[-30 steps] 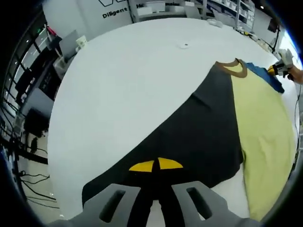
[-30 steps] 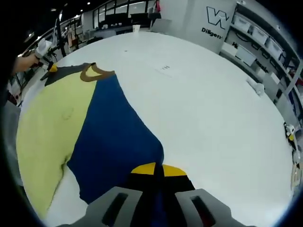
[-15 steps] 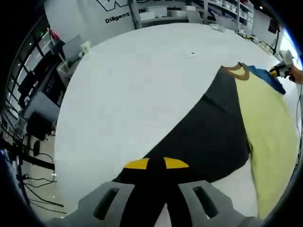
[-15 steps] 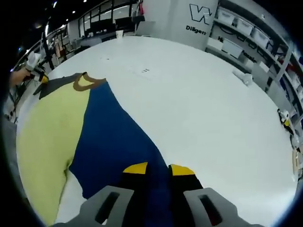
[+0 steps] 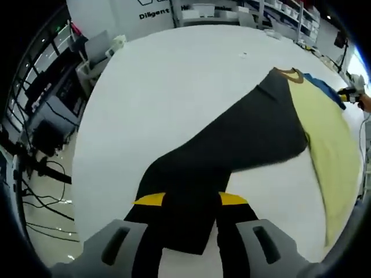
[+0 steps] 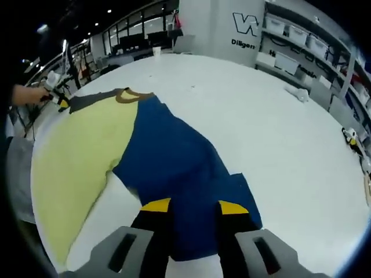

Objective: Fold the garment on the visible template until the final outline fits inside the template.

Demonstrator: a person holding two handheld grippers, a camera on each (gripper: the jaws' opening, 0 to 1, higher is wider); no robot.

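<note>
A long-sleeved garment lies flat on the white table point(image 5: 174, 87). It has a yellow body point(image 5: 327, 139), a brown collar point(image 5: 288, 74), a black sleeve point(image 5: 232, 145) and a blue sleeve point(image 6: 174, 156). My left gripper point(image 5: 191, 200) stands open, and the black sleeve's cuff end lies between its yellow-tipped fingers point(image 5: 149, 200). My right gripper point(image 6: 195, 206) is open too, over the blue sleeve's cuff end. In the right gripper view the yellow body point(image 6: 75, 156) and the collar point(image 6: 128, 94) lie to the left. The left gripper point(image 6: 57, 97) shows there in a hand, beyond the black shoulder.
The table's edge curves along the left of the left gripper view, with desks and cables point(image 5: 46, 116) below it. A small white object point(image 6: 298, 94) lies far right on the table. Shelves with boxes point(image 6: 301, 40) stand behind. A small mark point(image 5: 244, 55) sits beyond the collar.
Both grippers have opened and let go of the sleeve ends. The sleeves now lie slack on the table, stretched outward from the body. Both cameras have pulled back.
</note>
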